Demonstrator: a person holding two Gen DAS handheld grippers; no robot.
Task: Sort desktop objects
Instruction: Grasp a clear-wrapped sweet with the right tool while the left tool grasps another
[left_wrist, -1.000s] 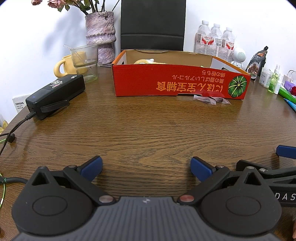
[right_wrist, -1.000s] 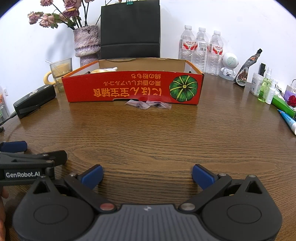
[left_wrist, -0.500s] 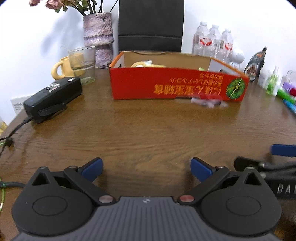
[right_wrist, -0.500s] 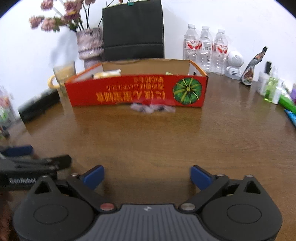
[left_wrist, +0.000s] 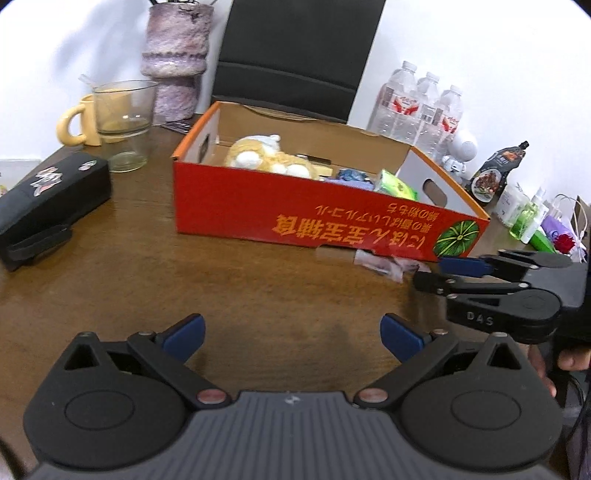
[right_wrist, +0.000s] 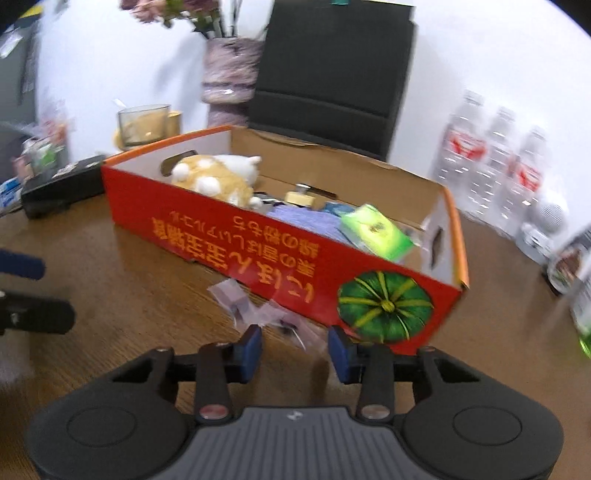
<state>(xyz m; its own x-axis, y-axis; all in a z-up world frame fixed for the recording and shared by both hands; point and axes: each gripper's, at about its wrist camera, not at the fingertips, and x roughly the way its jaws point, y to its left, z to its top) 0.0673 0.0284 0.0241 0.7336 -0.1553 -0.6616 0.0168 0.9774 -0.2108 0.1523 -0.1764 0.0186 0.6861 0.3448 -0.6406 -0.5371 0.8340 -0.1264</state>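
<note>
A red cardboard box (left_wrist: 325, 218) (right_wrist: 258, 236) stands on the brown table, holding a yellow plush toy (left_wrist: 269, 157) (right_wrist: 210, 179), a green packet (left_wrist: 397, 184) (right_wrist: 375, 230) and bluish items. A crumpled clear plastic wrapper (left_wrist: 382, 263) (right_wrist: 258, 312) lies on the table against the box front. My right gripper (right_wrist: 295, 345) (left_wrist: 430, 273) is low over the wrapper's near end, its jaws narrowed but still apart on either side of it. My left gripper (left_wrist: 291, 332) hovers wide open over bare table, holding nothing.
A black case (left_wrist: 48, 206), a glass (left_wrist: 123, 125), a yellow mug (left_wrist: 77, 123) and a vase (left_wrist: 175, 62) stand at left. Water bottles (left_wrist: 421, 107), a white toy robot (left_wrist: 461, 151) and small bottles (left_wrist: 524, 214) crowd the right. A black chair (left_wrist: 295, 55) stands behind the box.
Both grippers rose and moved forward toward the box. The right gripper swung over to the plastic wrapper and its jaws narrowed from wide open. The left stayed wide open.
</note>
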